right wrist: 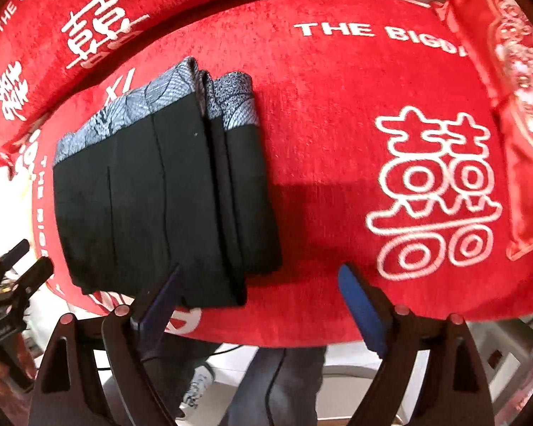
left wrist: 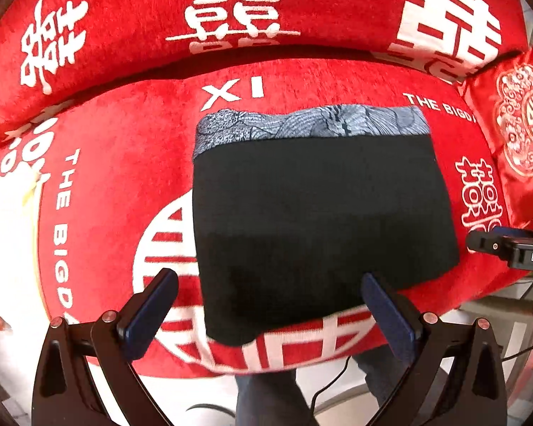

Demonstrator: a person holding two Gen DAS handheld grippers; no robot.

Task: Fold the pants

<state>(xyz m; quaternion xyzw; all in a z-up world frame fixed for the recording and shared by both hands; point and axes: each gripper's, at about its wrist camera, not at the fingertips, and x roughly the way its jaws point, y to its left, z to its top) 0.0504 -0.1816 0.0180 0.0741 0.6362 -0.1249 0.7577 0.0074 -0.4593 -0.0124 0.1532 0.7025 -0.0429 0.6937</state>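
The black pants lie folded into a compact rectangle on the red sofa seat, with the grey patterned waistband lining showing along the far edge. My left gripper is open and empty, hovering over the near edge of the stack. In the right wrist view the folded pants show several stacked layers. My right gripper is open and empty, just right of the stack's near right corner. The right gripper's body shows at the right edge of the left wrist view.
The sofa cover is red with white characters, and its backrest rises behind the seat. A red embroidered cushion lies at the right end. A white item sits at the left. The person's legs and cables are below the seat's front edge.
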